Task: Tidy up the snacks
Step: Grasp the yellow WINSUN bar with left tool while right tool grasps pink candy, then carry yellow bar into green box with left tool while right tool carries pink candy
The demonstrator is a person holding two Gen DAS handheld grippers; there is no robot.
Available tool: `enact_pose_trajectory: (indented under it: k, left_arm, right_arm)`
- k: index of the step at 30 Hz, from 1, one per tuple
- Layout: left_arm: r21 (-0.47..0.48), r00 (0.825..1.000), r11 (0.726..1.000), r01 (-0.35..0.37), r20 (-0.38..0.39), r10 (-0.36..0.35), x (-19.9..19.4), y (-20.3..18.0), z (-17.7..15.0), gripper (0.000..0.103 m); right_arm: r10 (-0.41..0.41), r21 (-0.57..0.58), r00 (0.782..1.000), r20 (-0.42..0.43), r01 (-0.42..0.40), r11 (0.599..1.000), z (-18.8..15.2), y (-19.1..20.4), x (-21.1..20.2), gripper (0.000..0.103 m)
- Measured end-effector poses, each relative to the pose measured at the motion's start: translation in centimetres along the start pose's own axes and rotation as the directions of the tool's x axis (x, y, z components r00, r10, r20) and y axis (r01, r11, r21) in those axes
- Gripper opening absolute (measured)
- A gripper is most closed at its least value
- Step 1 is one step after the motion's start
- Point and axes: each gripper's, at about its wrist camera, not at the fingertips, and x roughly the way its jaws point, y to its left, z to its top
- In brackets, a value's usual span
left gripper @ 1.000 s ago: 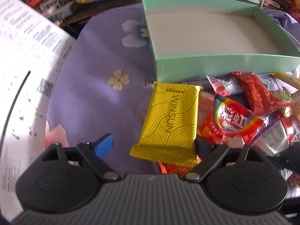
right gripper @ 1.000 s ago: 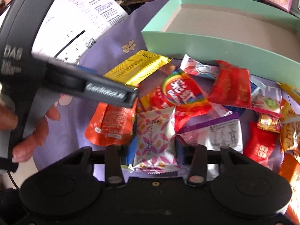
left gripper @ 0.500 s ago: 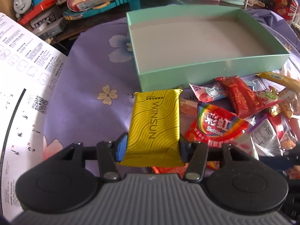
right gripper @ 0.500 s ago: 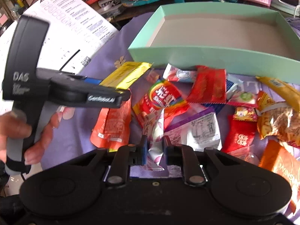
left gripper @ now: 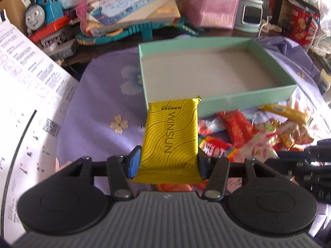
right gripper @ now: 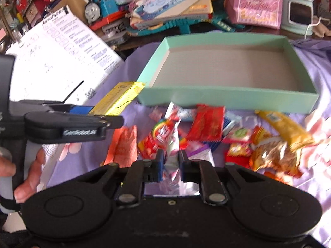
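Observation:
My left gripper point(left gripper: 167, 164) is shut on a yellow WINSUN snack pack point(left gripper: 171, 138) and holds it lifted above the purple cloth, short of the mint green box point(left gripper: 246, 98), which is empty. The pack and left gripper also show in the right wrist view point(right gripper: 120, 99). My right gripper point(right gripper: 170, 165) is shut on a white pack with pink flowers point(right gripper: 172, 144), squeezed thin and raised over the snack pile point(right gripper: 209, 124). The same pack shows in the left wrist view point(left gripper: 258, 146).
Loose snacks lie in front of the box: a red pack point(right gripper: 209, 122), a Skittles bag point(right gripper: 159, 136), an orange pack point(right gripper: 124, 142), a yellow bar point(right gripper: 287, 128). A white printed sheet point(left gripper: 24, 95) lies at the left. Toys and books point(left gripper: 124, 16) crowd the back.
Both grippers closed on their packs and lifted them. The left rose with the yellow pack toward the box; the right squeezed the flowered pack and raised it off the pile.

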Motion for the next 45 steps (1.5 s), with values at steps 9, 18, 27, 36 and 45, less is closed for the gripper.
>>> enact_pose_trajectory:
  k: [9,18,27,36,45]
  left_arm:
    - [-0.03,1.0,0.999,-0.014,0.013,0.015,1.3,0.5,3.4,0.053]
    - [-0.047,1.0,0.999,0.007,-0.017,-0.008,1.9,0.8,1.6,0.053]
    - [-0.071,0.999,0.997,0.026,-0.03,-0.028,1.8,1.0,0.2,0.053]
    - [-0.093,0.998,0.995,0.036,-0.041,-0.04,2.0,2.1,-0.8,0.053]
    - [-0.102,0.998,0.994,0.041,-0.051,-0.047,2.3,2.3,-1.3,0.053]
  right_arm:
    - [-0.056,-0.031,0.997,0.056,0.058,0.998,5.4,-1.4,0.3,0.013]
    - [-0.006,-0.008,0.996,-0.086,0.005,1.0,1.7,-2.7,2.3,0.08]
    - [-0.064,-0.045,0.987,-0.149,0.058,0.997,-1.6,-0.8,4.3,0.05]
    - [-0.044,-0.07,0.986,-0.161,0.033,0.997,-0.9,1.8,5.7,0.033]
    - [0.0,0.049,0.984,-0.176,0.009,0.999,-0.8,1.1,8.2,0.044]
